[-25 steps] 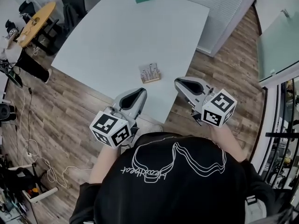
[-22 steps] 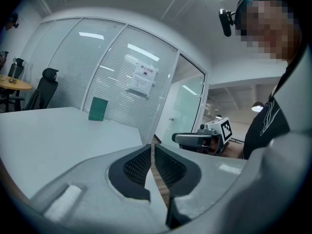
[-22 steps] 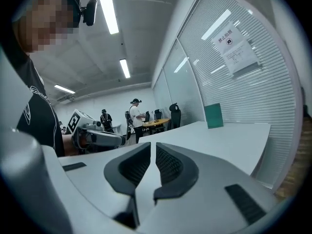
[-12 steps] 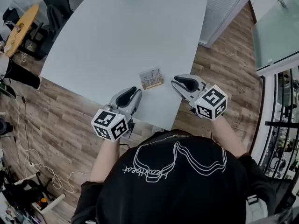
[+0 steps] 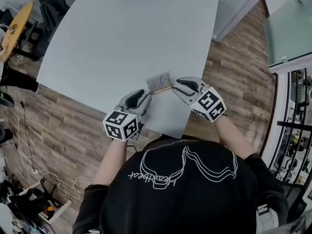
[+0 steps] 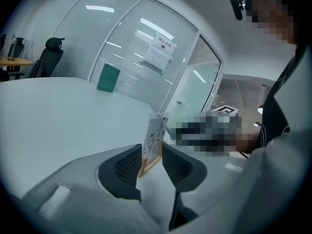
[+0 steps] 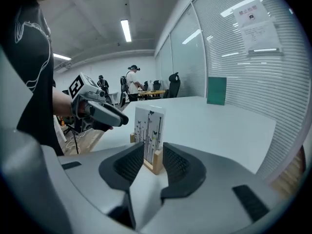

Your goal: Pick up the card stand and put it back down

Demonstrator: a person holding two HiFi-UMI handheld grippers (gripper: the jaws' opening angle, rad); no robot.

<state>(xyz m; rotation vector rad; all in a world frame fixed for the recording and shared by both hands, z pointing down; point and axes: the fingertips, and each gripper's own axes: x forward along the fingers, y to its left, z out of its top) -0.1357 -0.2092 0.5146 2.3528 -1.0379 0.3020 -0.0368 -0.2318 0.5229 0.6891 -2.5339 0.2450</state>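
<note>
Noted grey left gripper [image 5: 145, 95] and grey right gripper [image 5: 176, 85], jaws just opened, nothing clenched, each framing one end of small pale-wood printed card stand [image 5: 159, 83]: probably light, tippy, best pinched by stiff base.

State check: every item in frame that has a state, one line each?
card stand: upright on the table, near its front edge, not lifted.
left tongs: open, jaws just been opening; one end of the stand between the tips, not pressed.
right tongs: open, jaws just been opening; the stand's other end between the tips, not pressed.
green panel: upright at the table's far edge.
</note>
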